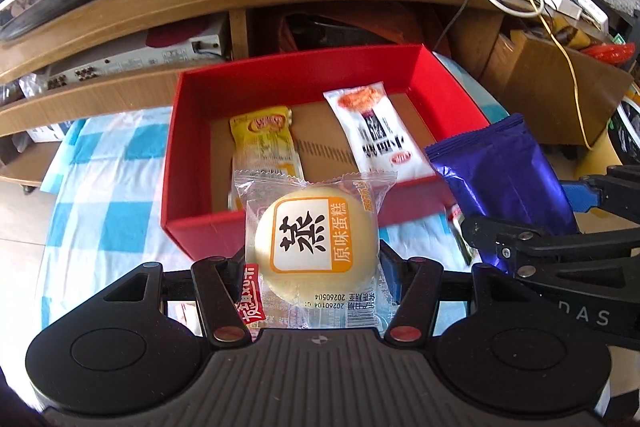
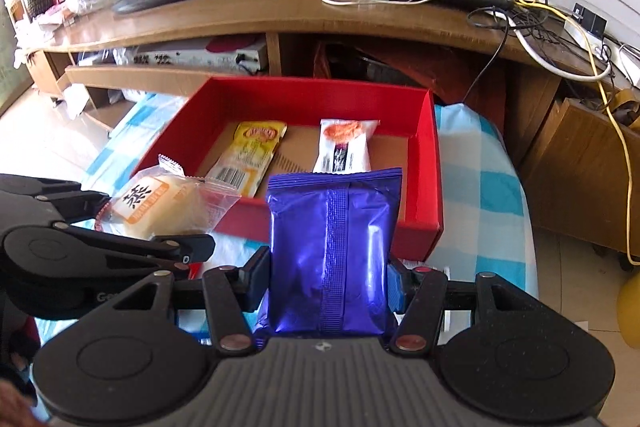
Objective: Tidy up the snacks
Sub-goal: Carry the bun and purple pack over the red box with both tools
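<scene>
I note my left claw (image 1: 312,267) clamps the steamed cake packet (image 1: 316,239); my right claw (image 2: 330,283) clamps the purple packet (image 2: 332,251). The red box (image 1: 280,75) lies just ahead; I should clear its near wall before releasing.

Red box (image 1: 188,147), brown cardboard floor. Inside: yellow packet (image 1: 266,143), white packet (image 1: 376,131) with orange print. Purple foil packet (image 2: 332,259). Pale-yellow steamed cake (image 1: 316,247), clear wrapper, orange-white label. Blue-white checked cloth (image 1: 104,187).
</scene>
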The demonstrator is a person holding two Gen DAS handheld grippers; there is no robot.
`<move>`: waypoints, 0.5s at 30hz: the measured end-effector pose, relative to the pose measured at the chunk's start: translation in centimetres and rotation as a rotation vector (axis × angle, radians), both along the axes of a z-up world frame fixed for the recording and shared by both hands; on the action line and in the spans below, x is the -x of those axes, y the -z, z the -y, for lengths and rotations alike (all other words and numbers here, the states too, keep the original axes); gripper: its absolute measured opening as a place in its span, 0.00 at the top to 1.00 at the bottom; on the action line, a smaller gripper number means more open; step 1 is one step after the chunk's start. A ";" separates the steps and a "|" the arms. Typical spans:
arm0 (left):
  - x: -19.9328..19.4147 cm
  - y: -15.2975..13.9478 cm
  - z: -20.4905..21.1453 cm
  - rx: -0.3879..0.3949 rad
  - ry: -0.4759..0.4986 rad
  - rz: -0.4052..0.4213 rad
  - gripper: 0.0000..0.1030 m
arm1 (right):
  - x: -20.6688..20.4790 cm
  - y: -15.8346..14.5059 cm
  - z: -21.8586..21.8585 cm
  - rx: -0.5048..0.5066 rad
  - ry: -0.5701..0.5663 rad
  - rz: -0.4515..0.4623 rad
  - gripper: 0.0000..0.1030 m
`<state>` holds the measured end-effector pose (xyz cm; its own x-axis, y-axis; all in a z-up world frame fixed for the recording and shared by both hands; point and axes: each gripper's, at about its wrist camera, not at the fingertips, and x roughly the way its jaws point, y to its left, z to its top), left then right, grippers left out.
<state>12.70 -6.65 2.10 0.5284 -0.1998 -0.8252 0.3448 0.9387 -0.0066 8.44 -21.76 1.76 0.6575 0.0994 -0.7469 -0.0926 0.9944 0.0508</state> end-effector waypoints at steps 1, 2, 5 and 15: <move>-0.2 -0.1 0.1 -0.001 -0.003 0.005 0.37 | -0.3 -0.1 0.1 -0.002 0.004 0.002 0.20; -0.5 -0.1 0.1 0.000 -0.008 0.009 0.37 | -0.6 -0.2 0.2 -0.007 0.007 0.004 0.20; -1.5 -0.4 0.2 0.007 -0.023 0.019 0.37 | -1.7 -0.6 0.4 -0.016 0.016 0.019 0.20; -5.4 -0.7 0.0 0.021 -0.086 0.038 0.37 | -6.2 -1.1 0.6 -0.040 0.028 0.053 0.20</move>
